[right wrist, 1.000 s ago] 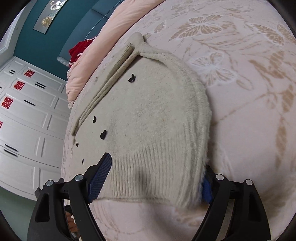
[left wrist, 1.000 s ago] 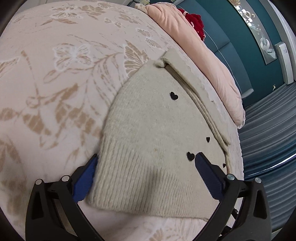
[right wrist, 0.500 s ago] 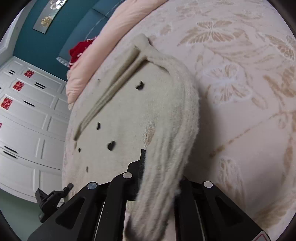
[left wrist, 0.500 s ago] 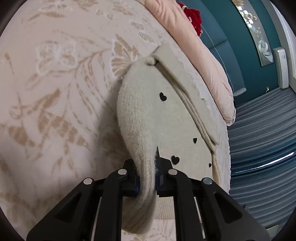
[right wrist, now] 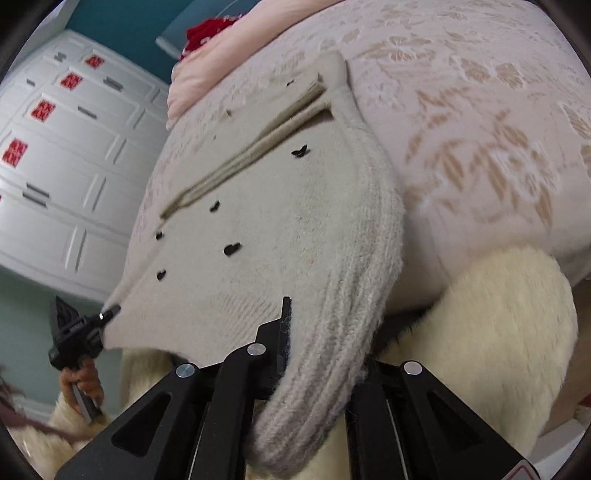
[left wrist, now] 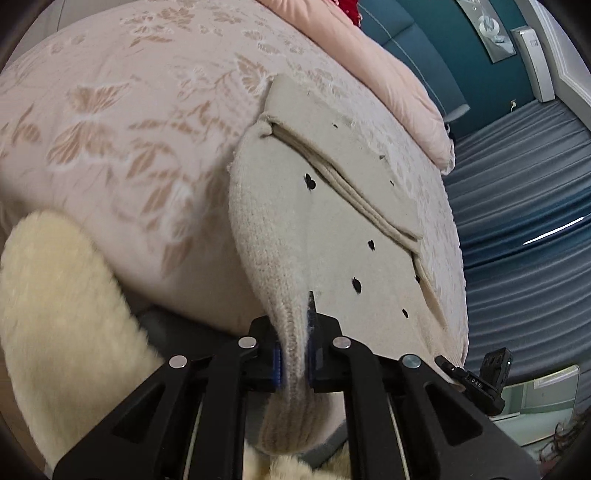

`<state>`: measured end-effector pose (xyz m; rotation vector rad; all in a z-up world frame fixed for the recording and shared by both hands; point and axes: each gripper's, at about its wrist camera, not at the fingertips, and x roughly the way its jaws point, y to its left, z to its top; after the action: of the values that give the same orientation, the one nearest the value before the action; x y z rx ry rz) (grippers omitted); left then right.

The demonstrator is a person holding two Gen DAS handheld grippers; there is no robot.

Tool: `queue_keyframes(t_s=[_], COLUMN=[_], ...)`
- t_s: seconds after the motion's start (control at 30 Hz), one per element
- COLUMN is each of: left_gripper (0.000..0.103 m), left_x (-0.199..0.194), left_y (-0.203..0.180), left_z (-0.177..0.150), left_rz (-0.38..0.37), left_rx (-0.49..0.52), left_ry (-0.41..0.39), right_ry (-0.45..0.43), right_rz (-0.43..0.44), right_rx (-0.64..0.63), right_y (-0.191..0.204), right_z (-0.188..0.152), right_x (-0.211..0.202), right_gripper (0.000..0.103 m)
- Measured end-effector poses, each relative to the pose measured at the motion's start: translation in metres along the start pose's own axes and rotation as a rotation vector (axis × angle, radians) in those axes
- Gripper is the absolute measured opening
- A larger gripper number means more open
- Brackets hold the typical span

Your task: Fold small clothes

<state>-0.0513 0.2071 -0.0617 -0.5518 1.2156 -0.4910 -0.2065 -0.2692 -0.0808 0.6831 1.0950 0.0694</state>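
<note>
Cream knit, ribbed at the hem: one small sweater (left wrist: 332, 236) lies on the bedspread (left wrist: 122, 122), with both lower corners lifted off it. The left gripper (left wrist: 293, 363) is clamped on the corner at 6 o'clock in its own view; its blue pads are mostly buried in the knit. The right gripper (right wrist: 317, 354) is clamped on the other corner, where the thick ribbed edge hides its right finger, so only the left one shows. Both sets of jaws have just been closing, with the hem between them. Small black hearts dot the sweater's front: five can be counted in the right view, some too small or blurred to be sure of. One pink pillow (left wrist: 399, 77) lies toward 1 o'clock, and one red thing (right wrist: 207, 35) at the frame edge is cut off and unclear. Fluffy pale sleeves (right wrist: 491, 354) fill the lower corners, blurred. At 8 o'clock in the right view, a hand (right wrist: 79, 384) holds the other gripper's handle.
</note>
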Motion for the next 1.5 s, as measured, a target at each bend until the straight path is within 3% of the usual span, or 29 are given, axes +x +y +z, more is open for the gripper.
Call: queue_keyframes(t_s=[0.17,0.27,0.4,0.5,0.6,0.67,0.8,0.9,0.93,0.97,1.0,1.03,1.13,1.23,1.33,1.43,1.47,1.5], left_gripper=[0.008,0.008,0.008,0.008,0.009,0.009,0.02,0.031,0.044,0.054,0.075,0.09,0.092,0.092,0.092,0.091,0.088,0.073], left_x=[-0.029,-0.049,-0.051,-0.027,0.0,0.024,0.091,0.098,0.09,0.081,0.071,0.061,0.059,0.083,0.119,0.151,0.157,0.163], left_y=[-0.005,-0.019,-0.041,-0.055,-0.069,-0.076,-0.058,-0.042,-0.041,-0.041,-0.042,-0.043,-0.044,-0.051,-0.057,-0.053,-0.052,-0.053], left_z=[-0.052,-0.05,-0.007,0.035,0.08,0.11,0.153,0.157,0.155,0.152,0.149,0.145,0.143,0.15,0.164,0.179,0.181,0.183], left_rz=[0.003,-0.006,-0.054,-0.075,-0.04,0.028,0.128,0.191,0.203,0.214,0.226,0.227,0.209,0.253,0.256,0.286,0.262,0.231], left_rx=[0.079,0.113,0.146,0.118,0.138,0.146,0.039,-0.006,0.023,0.064,0.104,0.145,0.255,0.314,0.368,0.326,0.308,0.302], left_ry=[0.122,0.092,-0.028,-0.069,-0.132,-0.174,-0.098,-0.136,-0.169,-0.206,-0.241,-0.269,-0.239,-0.19,-0.149,-0.109,-0.087,-0.058], right_ry=[0.133,0.106,-0.032,-0.104,-0.2,-0.218,-0.192,-0.278,-0.331,-0.39,-0.44,-0.458,-0.398,-0.331,-0.293,-0.271,-0.258,-0.246], right_rz=[0.084,0.146,0.179,0.187,0.208,0.21,0.138,0.106,0.12,0.106,0.074,0.036,-0.103,-0.18,-0.252,-0.312,-0.312,-0.31], right_rx=[-0.043,-0.103,-0.142,-0.076,0.0,0.091,0.277,0.315,0.314,0.31,0.289,0.245,0.083,-0.009,-0.027,0.008,0.023,0.037], right_y=[0.005,0.022,0.034,0.029,0.021,0.009,-0.024,-0.032,-0.033,-0.033,-0.032,-0.029,-0.015,-0.008,-0.008,-0.012,-0.012,-0.012], right_z=[-0.06,-0.063,-0.021,0.024,0.074,0.11,0.148,0.145,0.141,0.135,0.129,0.127,0.129,0.144,0.162,0.18,0.183,0.185], right_x=[-0.028,-0.049,-0.058,-0.04,-0.023,-0.003,0.044,0.033,0.02,0.005,-0.008,-0.017,-0.017,0.01,0.041,0.066,0.072,0.077], right_gripper=[0.007,0.007,0.007,0.007,0.007,0.012,0.029,0.04,0.059,0.072,0.073,0.073,0.075,0.079,0.079,0.079,0.075,0.071])
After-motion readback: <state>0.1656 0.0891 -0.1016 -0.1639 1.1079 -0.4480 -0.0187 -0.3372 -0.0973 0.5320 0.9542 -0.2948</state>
